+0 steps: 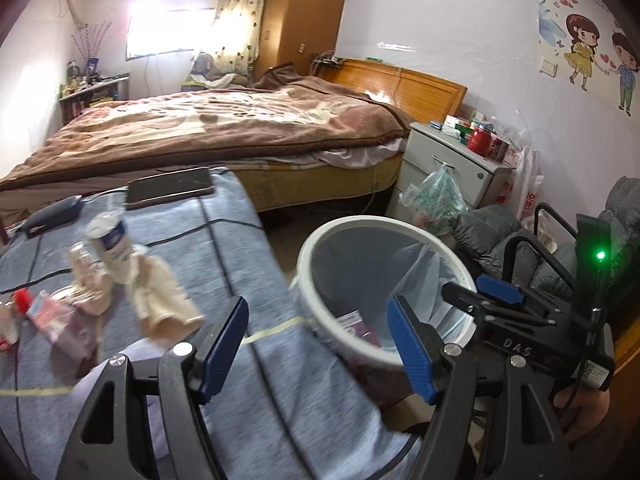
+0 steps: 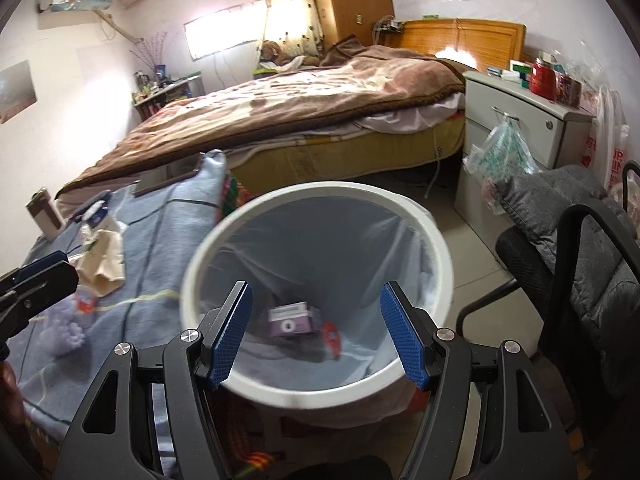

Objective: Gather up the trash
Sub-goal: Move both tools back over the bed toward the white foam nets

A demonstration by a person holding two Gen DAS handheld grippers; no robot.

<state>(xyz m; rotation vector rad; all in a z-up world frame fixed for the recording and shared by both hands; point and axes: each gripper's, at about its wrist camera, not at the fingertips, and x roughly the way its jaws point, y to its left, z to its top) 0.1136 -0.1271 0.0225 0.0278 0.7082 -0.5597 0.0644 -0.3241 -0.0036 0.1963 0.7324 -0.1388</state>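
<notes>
A white trash bin with a pale liner stands beside the blue-grey covered table; it also shows in the left wrist view. A purple box and a red scrap lie inside it. My right gripper is open and empty above the bin's mouth. My left gripper is open and empty over the table edge. On the table lie a crumpled beige paper bag, a tipped white-and-blue cup, a pink wrapper and a red scrap.
A phone and a dark device lie at the table's far end. A bed lies behind, a white nightstand with a hanging plastic bag beside it. A grey padded chair stands right of the bin.
</notes>
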